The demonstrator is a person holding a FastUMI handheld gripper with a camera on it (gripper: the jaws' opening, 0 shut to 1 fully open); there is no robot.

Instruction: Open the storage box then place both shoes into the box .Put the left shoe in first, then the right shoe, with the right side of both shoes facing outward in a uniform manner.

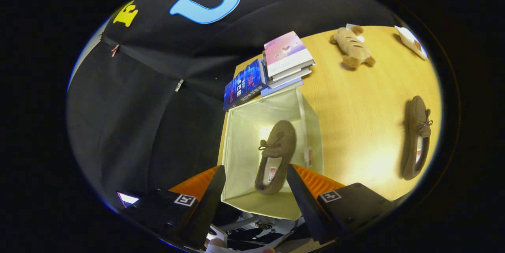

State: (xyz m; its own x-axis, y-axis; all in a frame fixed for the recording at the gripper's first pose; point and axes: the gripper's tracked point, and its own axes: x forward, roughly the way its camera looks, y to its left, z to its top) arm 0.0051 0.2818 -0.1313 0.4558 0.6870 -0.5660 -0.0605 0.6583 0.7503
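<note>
A pale wooden table (355, 99) carries an open storage box (311, 126) at its edge, with one brown shoe (276, 154) lying inside on the bottom. The gripper (254, 184) hangs above the box, its fingers spread apart and holding nothing, the shoe's heel between them. The second shoe (416, 136) lies on the tabletop well apart, beyond it a plush toy (352, 47), and stacked books (276, 65) just behind the box.

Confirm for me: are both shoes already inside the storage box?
No: one brown shoe lies in the open storage box, the other shoe on the table; the tool is open.
</note>
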